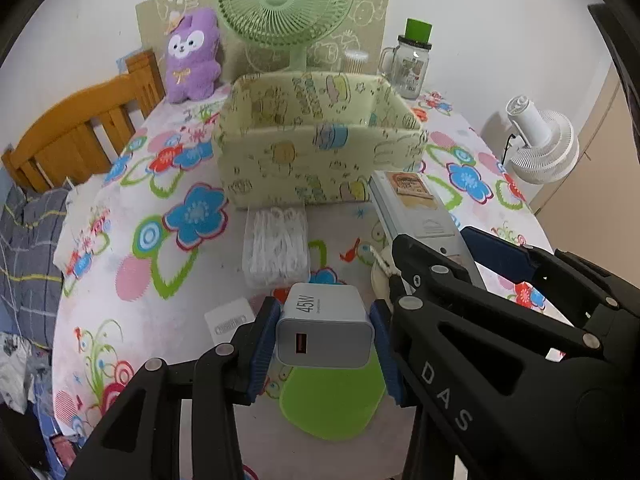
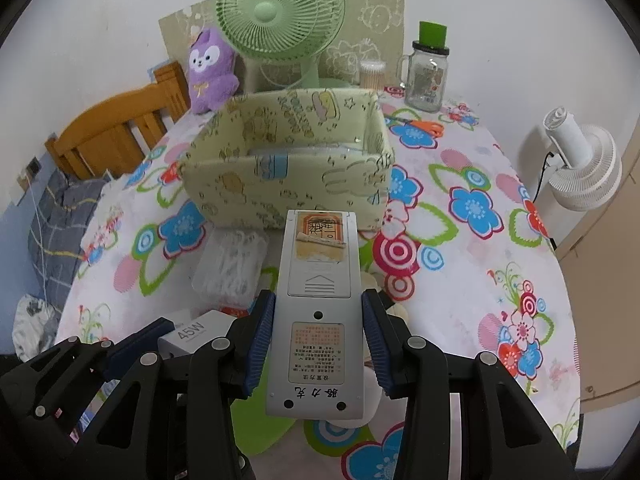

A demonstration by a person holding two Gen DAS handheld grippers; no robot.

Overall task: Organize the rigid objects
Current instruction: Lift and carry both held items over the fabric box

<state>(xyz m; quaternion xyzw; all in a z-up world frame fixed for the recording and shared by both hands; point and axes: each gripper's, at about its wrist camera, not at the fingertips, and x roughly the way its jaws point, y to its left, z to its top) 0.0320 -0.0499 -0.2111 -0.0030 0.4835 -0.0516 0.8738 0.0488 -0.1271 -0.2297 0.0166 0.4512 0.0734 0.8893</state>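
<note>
Left tongs (image 1: 325,334) clamp 45W charger (image 1: 324,326) by smooth flat sides; light, rigid, slippery plastic. Right tongs (image 2: 318,346) pinch remote control (image 2: 316,312) at lower end; long, probably nose-heavy. Both above bench (image 2: 480,248), just before fabric storage box (image 2: 288,160).

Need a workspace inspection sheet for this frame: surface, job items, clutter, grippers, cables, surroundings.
Surface: round table under a floral cloth.
Job's things: white 45W charger and grey remote control, back side up, both held above the table; open patterned storage box behind them.
Clutter: clear box of white floss picks, green mat, orange scissors, glass jar, purple plush, green desk fan.
Grippers: left gripper has its jaws shut on the charger; right gripper has its jaws shut on the remote control.
Cables: black cord by the white floor fan.
Surroundings: wooden chair, white wall.
</note>
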